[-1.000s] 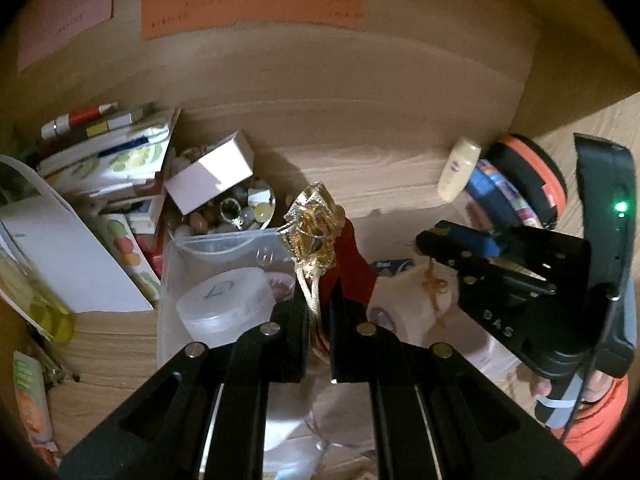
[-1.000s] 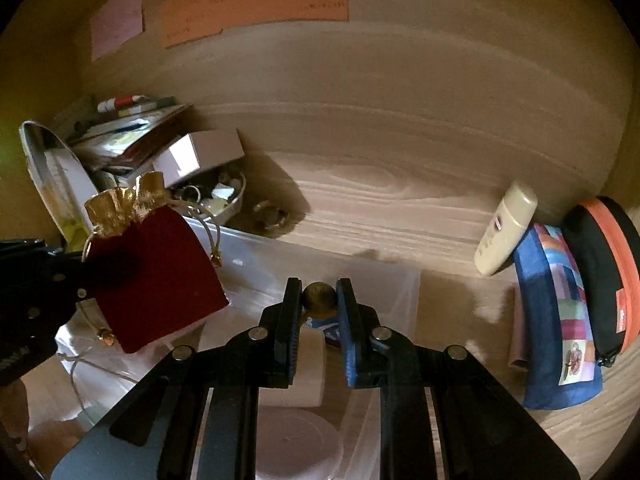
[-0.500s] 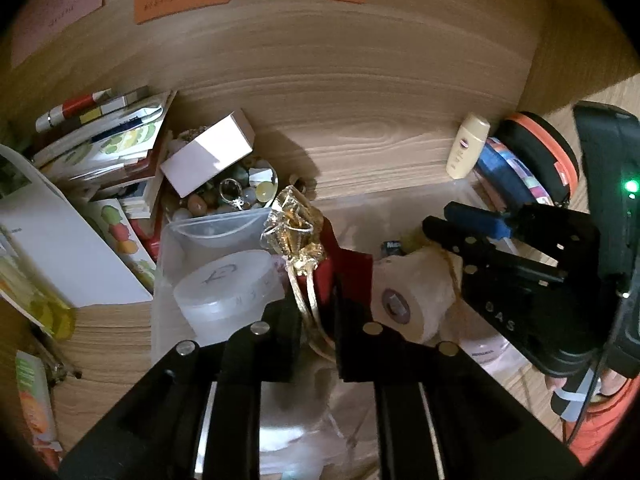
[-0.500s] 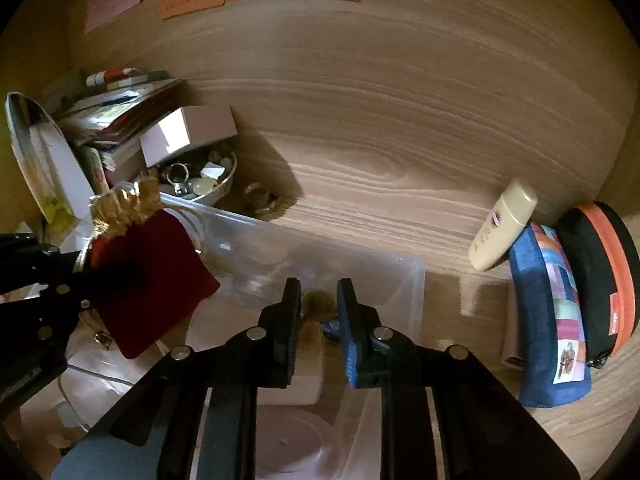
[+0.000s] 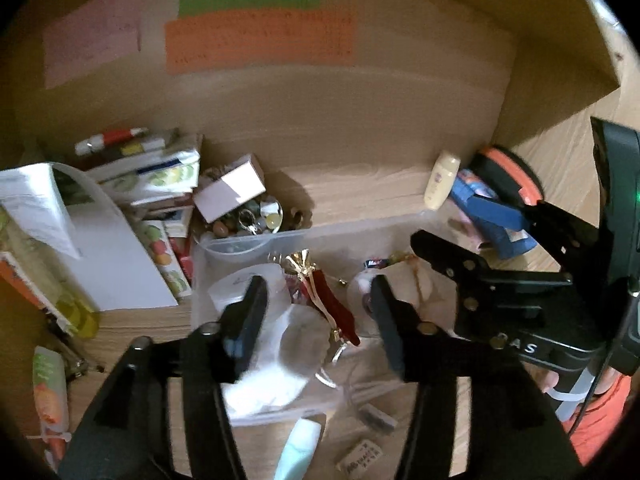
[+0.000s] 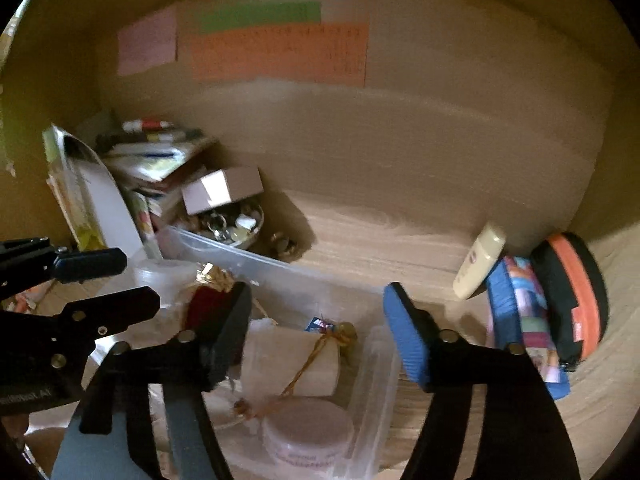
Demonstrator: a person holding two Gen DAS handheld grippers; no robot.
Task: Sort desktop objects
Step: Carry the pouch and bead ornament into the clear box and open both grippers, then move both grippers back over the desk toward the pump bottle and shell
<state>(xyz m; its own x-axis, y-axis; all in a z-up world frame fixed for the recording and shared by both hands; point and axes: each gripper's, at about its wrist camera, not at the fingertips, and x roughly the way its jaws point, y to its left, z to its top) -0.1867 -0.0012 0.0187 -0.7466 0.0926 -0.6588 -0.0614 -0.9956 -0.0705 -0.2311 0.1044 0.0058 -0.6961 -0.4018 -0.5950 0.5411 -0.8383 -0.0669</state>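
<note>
A red velvet pouch [image 5: 332, 304] with a gold top lies inside the clear plastic bin [image 5: 296, 236], also seen in the right wrist view [image 6: 206, 300]. My left gripper [image 5: 316, 312] is open and empty above the pouch. My right gripper [image 6: 316, 320] is open and empty over the bin. A gold cord with a gold bead [image 6: 346, 330] lies across a white roll [image 6: 292, 356] in the bin. A round white jar [image 6: 308, 432] sits in the bin too.
A bowl of beads and rings [image 5: 248, 220] with a white box [image 5: 230, 192] stands behind the bin. Books and papers [image 5: 140, 168] pile at the left. A cream bottle [image 6: 478, 264], blue pouch [image 6: 520, 320] and orange-black case [image 6: 572, 304] lie at the right.
Both grippers have opened and pulled back up. The red pouch has dropped from my left gripper into the bin. The gold bead has left my right gripper and lies on the white roll.
</note>
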